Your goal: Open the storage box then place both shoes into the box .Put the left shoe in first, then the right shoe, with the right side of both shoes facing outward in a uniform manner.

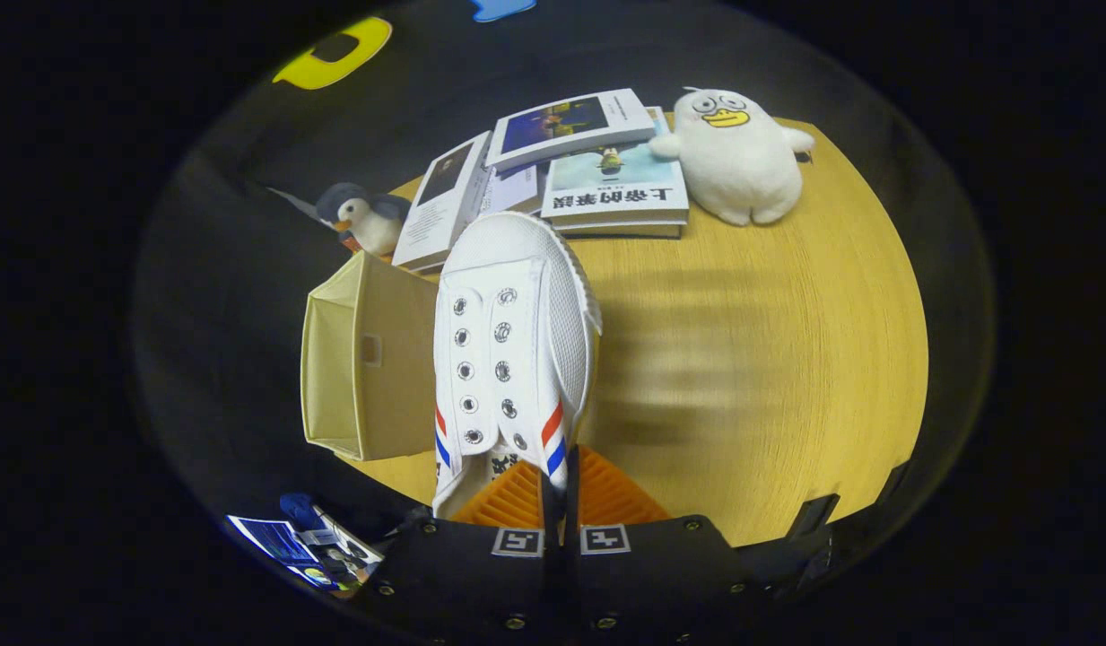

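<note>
Your gripper (559,484) is nearly closed: the 2 fingers stand almost together, pinching the heel end of the white shoe (512,350), seemingly at the collar by the red and blue stripes. Both fingers look to be pressing on it, but the contact itself is hidden behind the shoe, so treat that as likely, not certain.

Key relation: the shoe's long axis runs straight ahead of the fingers, toe pointing away toward the books (597,179) at the far edge of the worktop (768,377). It appears lifted, hanging over the worktop's left edge.

The storage box (369,359) sits just left of the shoe at that same left edge, partly behind it. You see its outer wall and a small tag; whether its opening faces you or is open at all, I can't tell from here.

So the next move is leftward, not forward: shift the shoe over the box mouth, then rotate so its right side faces outward. Can't confirm whether this is the left or right shoe.

Plush penguin (364,220) sits near the far left corner, white plush duck (736,157) at the far edge. Both are clear of your path.
</note>
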Demonstrator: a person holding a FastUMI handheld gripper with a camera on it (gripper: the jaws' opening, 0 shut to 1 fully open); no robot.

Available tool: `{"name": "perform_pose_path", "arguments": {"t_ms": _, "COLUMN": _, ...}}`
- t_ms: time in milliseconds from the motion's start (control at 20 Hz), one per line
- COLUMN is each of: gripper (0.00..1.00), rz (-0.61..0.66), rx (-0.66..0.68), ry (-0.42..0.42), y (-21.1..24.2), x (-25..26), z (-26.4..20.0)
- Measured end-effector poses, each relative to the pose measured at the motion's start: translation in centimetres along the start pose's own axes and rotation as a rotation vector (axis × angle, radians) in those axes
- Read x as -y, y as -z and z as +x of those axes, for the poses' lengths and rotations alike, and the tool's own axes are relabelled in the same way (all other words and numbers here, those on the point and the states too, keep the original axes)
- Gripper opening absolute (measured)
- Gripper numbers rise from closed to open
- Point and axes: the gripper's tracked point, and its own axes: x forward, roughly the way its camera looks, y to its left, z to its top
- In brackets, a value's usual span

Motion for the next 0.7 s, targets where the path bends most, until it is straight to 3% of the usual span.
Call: {"name": "perform_pose_path", "arguments": {"t_ms": 700, "gripper": 0.00, "rz": -0.216, "rx": -0.012, "ry": -0.079, "y": -3.8, "x": -14.7, "z": 1.6}}
